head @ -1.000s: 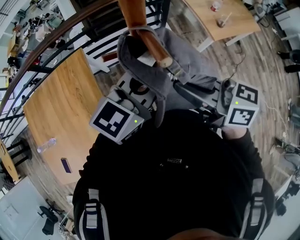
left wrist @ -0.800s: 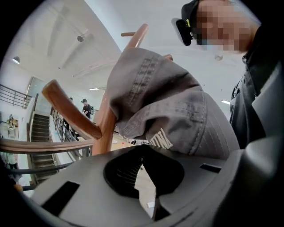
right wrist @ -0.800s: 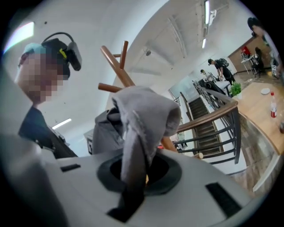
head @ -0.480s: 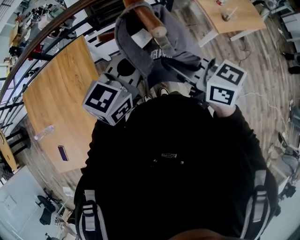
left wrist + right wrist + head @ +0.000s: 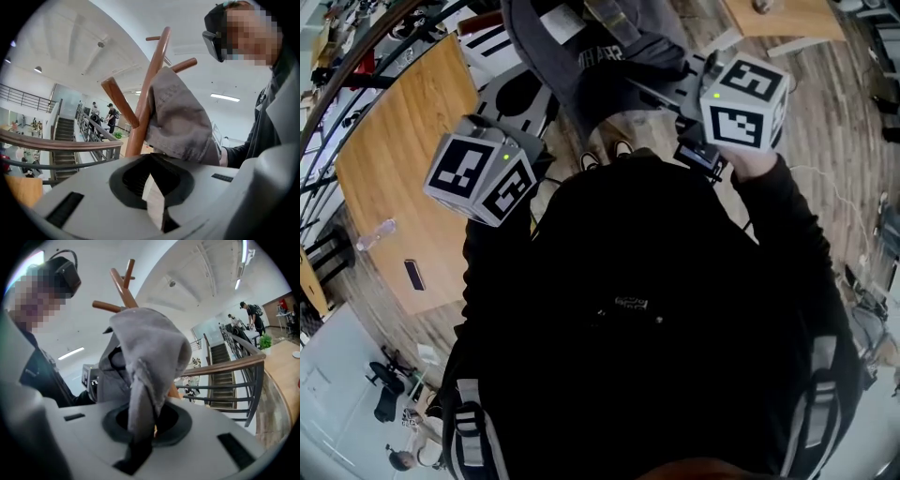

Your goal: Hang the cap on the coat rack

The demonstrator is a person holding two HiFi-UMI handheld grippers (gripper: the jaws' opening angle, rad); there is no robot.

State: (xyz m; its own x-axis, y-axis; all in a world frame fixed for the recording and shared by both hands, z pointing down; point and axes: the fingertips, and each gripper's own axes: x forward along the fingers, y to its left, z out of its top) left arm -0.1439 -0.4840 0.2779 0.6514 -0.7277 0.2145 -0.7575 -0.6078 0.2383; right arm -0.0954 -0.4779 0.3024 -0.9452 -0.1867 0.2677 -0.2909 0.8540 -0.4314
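Observation:
The grey cap (image 5: 609, 56) hangs at the top of the head view. In the left gripper view the cap (image 5: 180, 117) is draped over a peg of the brown wooden coat rack (image 5: 140, 117). My left gripper (image 5: 546, 89) is at the cap's left edge. Its jaws (image 5: 154, 197) stand together with a white strip pinched between them, apparently a label of the cap. My right gripper (image 5: 652, 84) is at the cap's right side. It is shut (image 5: 140, 427) on a fold of the cap (image 5: 150, 348), which runs up to the rack's pegs (image 5: 108, 305).
A wooden table (image 5: 403, 178) at the left carries a clear bottle (image 5: 375, 234) and a dark phone (image 5: 412, 274). A curved railing (image 5: 356, 56) runs behind it. Another table (image 5: 787, 14) is at the top right. My black-clad torso (image 5: 637, 309) fills the lower head view.
In the head view the cap has slid to the top edge and its peg has left the picture. The left marker cube moved left and up, the right one up. Both still sit at the cap.

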